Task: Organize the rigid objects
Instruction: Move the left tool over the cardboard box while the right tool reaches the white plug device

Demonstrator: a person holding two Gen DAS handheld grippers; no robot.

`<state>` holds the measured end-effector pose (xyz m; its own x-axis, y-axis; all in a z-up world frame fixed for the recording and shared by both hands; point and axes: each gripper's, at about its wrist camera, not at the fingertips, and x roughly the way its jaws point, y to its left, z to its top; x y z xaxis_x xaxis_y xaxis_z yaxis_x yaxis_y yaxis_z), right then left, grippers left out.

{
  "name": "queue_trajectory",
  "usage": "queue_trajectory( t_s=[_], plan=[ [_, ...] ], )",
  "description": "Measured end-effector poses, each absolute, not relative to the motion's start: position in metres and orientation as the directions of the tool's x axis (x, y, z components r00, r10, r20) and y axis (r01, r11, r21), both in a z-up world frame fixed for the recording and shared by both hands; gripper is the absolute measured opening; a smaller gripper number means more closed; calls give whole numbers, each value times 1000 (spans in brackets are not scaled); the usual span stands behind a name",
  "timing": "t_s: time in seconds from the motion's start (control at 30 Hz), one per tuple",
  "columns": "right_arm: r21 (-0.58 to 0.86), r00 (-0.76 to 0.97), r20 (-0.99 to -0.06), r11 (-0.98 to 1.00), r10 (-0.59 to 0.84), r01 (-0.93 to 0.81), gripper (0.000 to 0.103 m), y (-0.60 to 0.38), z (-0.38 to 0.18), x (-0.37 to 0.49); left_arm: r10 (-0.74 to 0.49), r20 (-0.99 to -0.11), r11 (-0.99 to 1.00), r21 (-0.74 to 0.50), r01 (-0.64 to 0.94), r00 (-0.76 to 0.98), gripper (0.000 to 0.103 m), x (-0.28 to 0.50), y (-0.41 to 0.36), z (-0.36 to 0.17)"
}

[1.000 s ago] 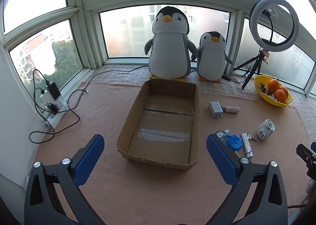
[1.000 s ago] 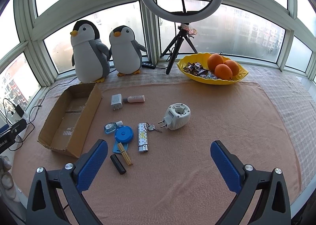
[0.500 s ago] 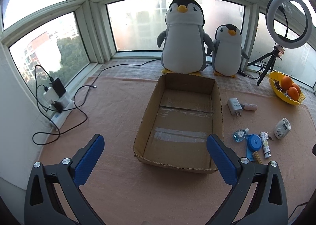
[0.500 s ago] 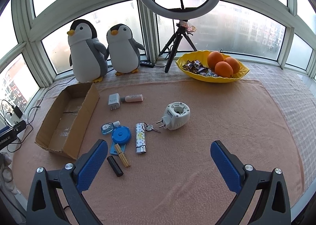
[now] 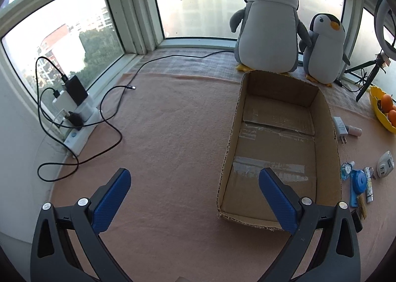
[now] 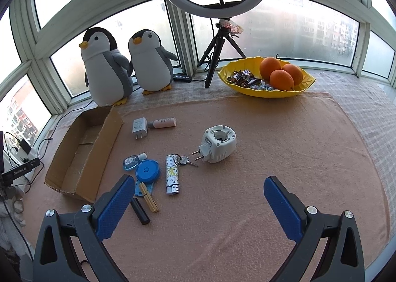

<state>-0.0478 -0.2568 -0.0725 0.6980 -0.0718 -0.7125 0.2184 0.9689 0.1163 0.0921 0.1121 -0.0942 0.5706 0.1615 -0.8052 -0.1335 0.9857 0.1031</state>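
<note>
Cardboard makes up the one big container: a shallow open box (image 5: 279,148) lying on the peach cloth (image 5: 173,133), nothing inside it but taped flaps. Its far end sits just in front of the large plush penguin (image 5: 268,21) and the smaller penguin (image 5: 324,49).

A yellow bowl (image 6: 266,92) at the window side holds three oranges (image 6: 281,73) and a heap of wrapped sweets (image 6: 245,78).

Loose items lie on the cloth just beside the box's long right wall: a white charger (image 6: 139,126) touching a pink tube (image 6: 164,123), a small clear blue bottle (image 6: 131,161), a round blue tape measure (image 6: 147,171), a patterned lighter (image 6: 172,174) with keys (image 6: 184,160) at its top end, a gold stick (image 6: 148,197), a black cylinder (image 6: 140,210), and a white round plug adapter (image 6: 217,144) set a little apart to the right.

Both tools hang above the cloth holding nothing. The left gripper (image 5: 194,201) has its blue pads spread wide, the right-hand pad over the box's near left corner. The right gripper (image 6: 199,204) is likewise spread wide, its left pad just beside the gold stick and black cylinder.

Left of the box the cloth is bare up to a power strip (image 5: 76,118) and looping black cables (image 5: 109,118) by the window edge. Right of the adapter the cloth runs bare to its hem.
</note>
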Motion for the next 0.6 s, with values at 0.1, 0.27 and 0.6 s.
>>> queue_trajectory(
  t_s=[0.1, 0.27, 0.6],
  plan=[
    [112, 690, -719, 965, -86, 238, 103, -266, -74, -47, 161, -828, 986, 110, -127, 537, 97, 102, 115, -110],
    [125, 675, -732, 954, -98, 274, 103, -282, -78, -44, 143, -861, 988, 96, -121, 489, 87, 113, 117, -130],
    [147, 640, -760, 931, -110, 334, 99, -307, -93, -32, 125, -877, 991, 88, -100, 464, 77, 121, 116, -141]
  ],
)
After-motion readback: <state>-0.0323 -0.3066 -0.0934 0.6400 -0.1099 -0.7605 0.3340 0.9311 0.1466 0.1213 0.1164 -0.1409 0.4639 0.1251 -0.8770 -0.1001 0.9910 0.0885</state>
